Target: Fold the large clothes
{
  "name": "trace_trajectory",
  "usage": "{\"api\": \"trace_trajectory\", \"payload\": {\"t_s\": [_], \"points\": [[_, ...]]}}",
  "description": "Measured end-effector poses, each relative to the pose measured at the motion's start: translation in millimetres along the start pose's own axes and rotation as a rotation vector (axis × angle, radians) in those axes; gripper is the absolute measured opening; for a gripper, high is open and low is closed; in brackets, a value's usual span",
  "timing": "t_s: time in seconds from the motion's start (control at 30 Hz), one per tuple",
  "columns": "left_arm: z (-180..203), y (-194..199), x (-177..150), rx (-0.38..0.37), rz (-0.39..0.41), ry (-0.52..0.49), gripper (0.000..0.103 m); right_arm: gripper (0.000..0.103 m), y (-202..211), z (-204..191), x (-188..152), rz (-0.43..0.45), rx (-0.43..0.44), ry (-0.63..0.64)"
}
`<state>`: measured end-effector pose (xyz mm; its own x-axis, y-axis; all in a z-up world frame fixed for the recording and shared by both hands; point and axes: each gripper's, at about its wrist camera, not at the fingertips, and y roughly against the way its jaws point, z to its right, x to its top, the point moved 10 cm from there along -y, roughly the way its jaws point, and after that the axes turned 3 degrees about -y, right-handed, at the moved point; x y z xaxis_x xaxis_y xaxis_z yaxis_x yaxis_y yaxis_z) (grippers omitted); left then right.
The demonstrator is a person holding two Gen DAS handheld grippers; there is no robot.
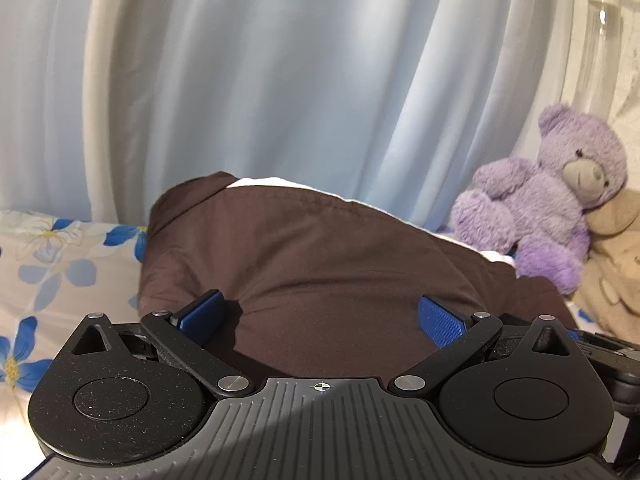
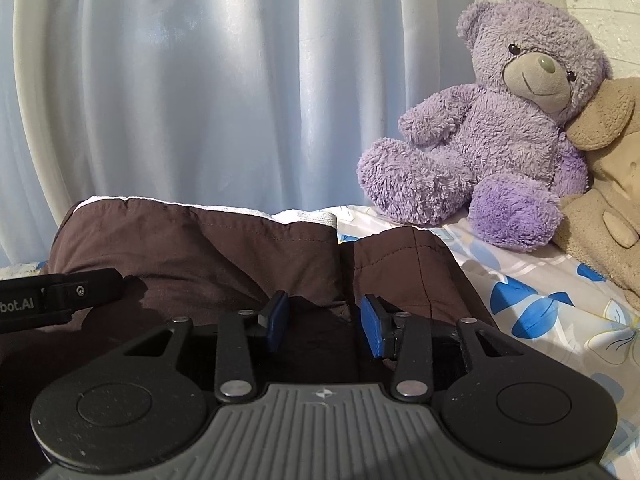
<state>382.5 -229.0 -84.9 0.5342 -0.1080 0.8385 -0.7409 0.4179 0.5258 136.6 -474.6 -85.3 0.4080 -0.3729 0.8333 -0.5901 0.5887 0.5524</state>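
A dark brown garment (image 1: 304,248) lies in a folded heap on the flowered bed sheet (image 1: 48,264), with a strip of white cloth (image 1: 260,182) showing along its far edge. My left gripper (image 1: 322,314) hovers over its near part, blue pads spread wide with nothing between them. In the right wrist view the brown garment (image 2: 200,252) fills the lower left, with a seam gap near its middle. My right gripper (image 2: 324,323) is open just above it; a low ridge of brown cloth lies between the pads, which stand clear of it. The left gripper's black body (image 2: 60,296) juts in from the left.
A pale blue curtain (image 2: 200,80) hangs behind the bed. A purple teddy bear (image 2: 500,140) sits at the back right, leaning on a beige plush toy (image 2: 608,184). The flowered bed sheet (image 2: 540,312) lies bare right of the garment. A clear glass vessel (image 1: 604,40) stands top right.
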Motion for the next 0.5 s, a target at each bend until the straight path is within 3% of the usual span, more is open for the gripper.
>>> {"api": "trace_trajectory", "payload": {"t_s": [0.17, 0.3, 0.37, 0.5], "points": [[5, 46, -11, -0.061, 0.073, 0.054, 0.103, 0.044, 40, 8, 8, 0.066, 0.021, -0.074], [14, 38, -21, -0.015, 0.068, -0.033, 0.103, 0.046, 54, 11, -8, 0.121, 0.006, -0.057], [14, 36, -18, -0.008, 0.052, -0.041, 0.103, 0.046, 45, 12, -15, 0.100, 0.005, -0.062], [-3, 53, -8, -0.087, -0.025, -0.025, 0.103, 0.050, 44, 20, -8, -0.006, 0.084, -0.130]]}}
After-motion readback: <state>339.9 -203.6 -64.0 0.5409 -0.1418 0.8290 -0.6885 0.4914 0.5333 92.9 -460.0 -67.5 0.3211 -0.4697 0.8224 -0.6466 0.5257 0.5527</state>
